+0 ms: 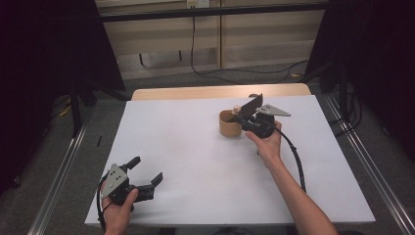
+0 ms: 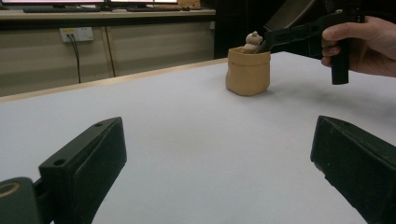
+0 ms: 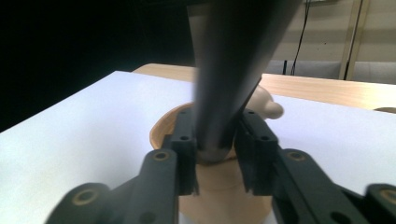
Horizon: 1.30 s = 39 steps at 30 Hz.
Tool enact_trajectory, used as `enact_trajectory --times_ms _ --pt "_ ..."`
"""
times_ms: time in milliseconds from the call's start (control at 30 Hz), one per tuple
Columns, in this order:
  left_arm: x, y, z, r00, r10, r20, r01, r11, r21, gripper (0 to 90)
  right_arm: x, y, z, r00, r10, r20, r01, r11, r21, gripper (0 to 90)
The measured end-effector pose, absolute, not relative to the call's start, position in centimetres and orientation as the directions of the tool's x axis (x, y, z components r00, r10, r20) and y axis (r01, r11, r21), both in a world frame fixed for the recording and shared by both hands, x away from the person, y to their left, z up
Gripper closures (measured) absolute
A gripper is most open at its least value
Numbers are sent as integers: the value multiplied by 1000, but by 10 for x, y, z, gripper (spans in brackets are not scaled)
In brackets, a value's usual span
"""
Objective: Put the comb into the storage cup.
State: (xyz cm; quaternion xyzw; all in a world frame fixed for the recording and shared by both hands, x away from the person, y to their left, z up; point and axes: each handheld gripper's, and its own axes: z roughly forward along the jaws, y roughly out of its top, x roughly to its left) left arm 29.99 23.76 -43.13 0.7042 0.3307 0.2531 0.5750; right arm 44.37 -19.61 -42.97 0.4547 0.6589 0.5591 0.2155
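We see the right gripper (image 1: 240, 117) clamped on a dark scoop (image 1: 250, 105) at the far right of the table (image 1: 195, 147), long axis tilted, wide end up and away, low end in the tan cup (image 1: 228, 125). The cup hides its tip; the pale lump (image 2: 252, 41) there is unclear. The left gripper (image 1: 146, 170) hangs released, near left.

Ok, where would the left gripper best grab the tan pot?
Probably across its walls below the rim, coming level from the high view's left: the tan pot stands upright, and the right gripper with the dark blade crowds its mouth.
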Motion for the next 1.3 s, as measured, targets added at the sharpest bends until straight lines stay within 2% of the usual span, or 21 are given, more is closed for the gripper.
enact_trajectory --times_ms 133,567,967,1067,1300 --pt "300 238 -432 654 756 -27 178 -120 977 36 441 -202 -430 -485 843 232 360 -49 932 649" --pt "300 238 -432 648 761 -30 174 -110 979 36 432 -216 -424 -475 850 229 348 -58 936 322" --pt "300 238 -432 637 770 -34 171 -98 980 36 421 -223 -421 -454 866 210 341 -50 939 63" --pt "301 238 -432 632 774 -38 171 -91 981 36 418 -226 -422 -439 874 209 336 -56 940 30" --pt "302 237 -434 635 772 -40 187 -103 977 36 412 -227 -421 -435 880 193 342 -36 939 17"
